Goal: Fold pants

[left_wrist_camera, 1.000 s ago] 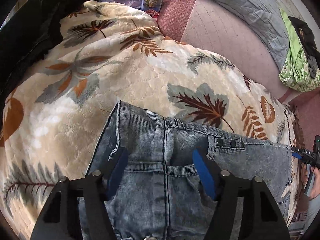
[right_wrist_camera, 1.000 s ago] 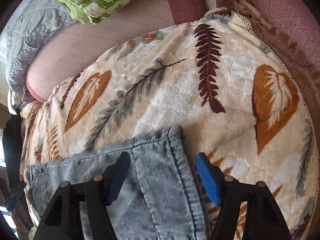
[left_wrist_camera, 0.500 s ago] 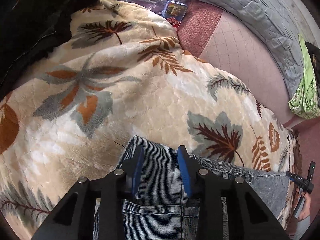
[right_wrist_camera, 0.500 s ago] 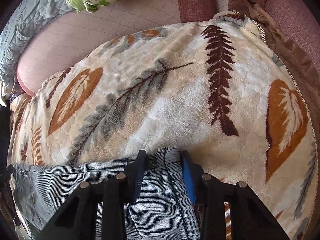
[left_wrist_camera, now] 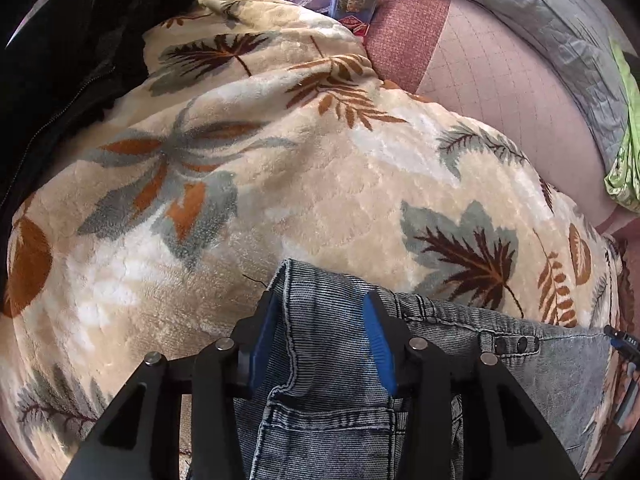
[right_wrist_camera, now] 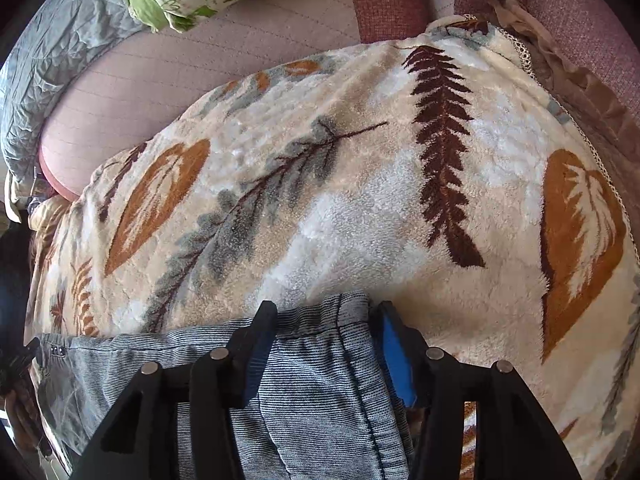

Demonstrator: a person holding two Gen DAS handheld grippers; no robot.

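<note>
- Jeans [left_wrist_camera: 336, 364] lie flat along the near edge of the leaf-print blanket [left_wrist_camera: 280, 184], waistband end at the left gripper, hem end at the right.
- Left gripper [left_wrist_camera: 320, 334]: blue pads straddle the waistband corner, denim bunched between them and pressed on both sides — reads as clenched on the jeans. Points steeply down, pocket seam just below the pads.
- Step in hand, my read: pinch both ends, then lift and carry 1 fold. Keep the left bite deep enough to catch both layers at the corner, not just the top edge.
- Right gripper [right_wrist_camera: 326, 338]: jaws are opening, hem of the jeans [right_wrist_camera: 320, 376] between them. Left pad sits on the denim, right pad looks just beside the hem edge, so no firm pinch here.
- Right needs a re-bite, I'd say — centre the hem seam between the pads before closing, else 1 end lifts alone and the fold skews.
- Right also tips steeply down, over the blanket edge.
</note>
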